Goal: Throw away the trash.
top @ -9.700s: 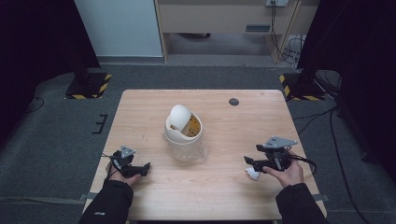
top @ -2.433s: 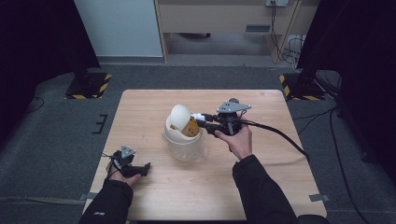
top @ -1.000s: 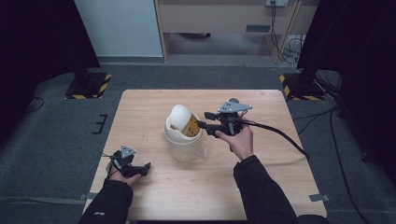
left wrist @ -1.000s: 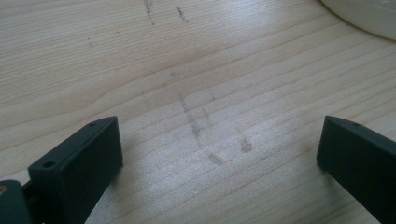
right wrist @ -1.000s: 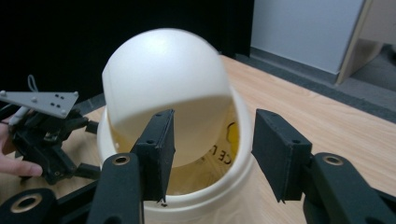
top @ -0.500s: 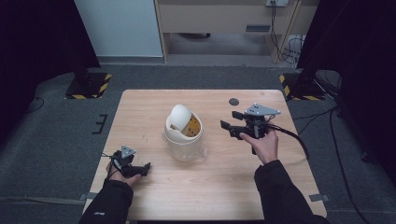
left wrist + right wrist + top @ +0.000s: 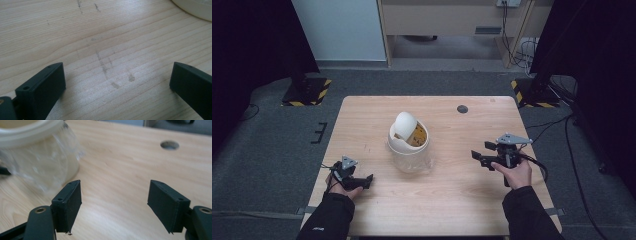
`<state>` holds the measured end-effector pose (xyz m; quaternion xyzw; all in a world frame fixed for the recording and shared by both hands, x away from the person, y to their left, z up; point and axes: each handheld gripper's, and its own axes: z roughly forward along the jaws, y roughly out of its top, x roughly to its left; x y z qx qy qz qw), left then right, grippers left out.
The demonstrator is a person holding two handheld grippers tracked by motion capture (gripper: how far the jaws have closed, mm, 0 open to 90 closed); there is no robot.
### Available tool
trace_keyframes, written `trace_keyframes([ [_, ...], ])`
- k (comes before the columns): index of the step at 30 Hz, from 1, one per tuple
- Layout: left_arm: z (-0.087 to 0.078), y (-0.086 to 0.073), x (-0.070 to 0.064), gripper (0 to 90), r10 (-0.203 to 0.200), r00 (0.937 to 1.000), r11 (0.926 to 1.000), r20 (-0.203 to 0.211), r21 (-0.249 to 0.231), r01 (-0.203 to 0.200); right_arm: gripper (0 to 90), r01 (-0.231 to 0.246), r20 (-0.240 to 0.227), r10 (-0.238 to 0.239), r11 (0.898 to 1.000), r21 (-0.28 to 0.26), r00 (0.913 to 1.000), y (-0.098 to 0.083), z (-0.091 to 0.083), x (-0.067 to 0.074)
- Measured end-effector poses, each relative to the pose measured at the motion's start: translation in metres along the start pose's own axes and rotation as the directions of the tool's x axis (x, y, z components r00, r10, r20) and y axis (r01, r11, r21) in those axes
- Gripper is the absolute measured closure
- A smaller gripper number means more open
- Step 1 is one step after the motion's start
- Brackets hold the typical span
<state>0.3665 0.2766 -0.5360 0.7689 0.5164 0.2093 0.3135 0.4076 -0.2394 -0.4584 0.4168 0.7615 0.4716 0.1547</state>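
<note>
Cream bin (image 7: 408,150) holds a brown thing (image 7: 418,137) under its swing lid (image 7: 404,125).

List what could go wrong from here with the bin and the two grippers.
1. The small bin stands unsupported mid-table; its swing lid is tipped open, and a careless bump might topple it.
2. A loose clear liner hangs over the bin's side near the right gripper, whose jaws have just been opening with nothing between them; a jaw might snag it.
3. The left gripper rests open close to the table's near edge, so it may slip off.
</note>
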Motion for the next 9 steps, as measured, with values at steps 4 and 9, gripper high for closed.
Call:
trace_keyframes([
  [4,0.000,0.000,0.000,0.0,0.000,1.0000,1.0000,0.000,0.000,0.000,24.8,-0.011,0.040,0.009,0.998,0.059,0.9992,-0.017,0.000,-0.012],
  [9,0.000,0.000,0.000,0.0,0.000,1.0000,1.0000,0.001,0.000,0.000,21.5,0.003,0.110,-0.017,0.992,0.129,0.9938,-0.035,0.000,-0.023],
])
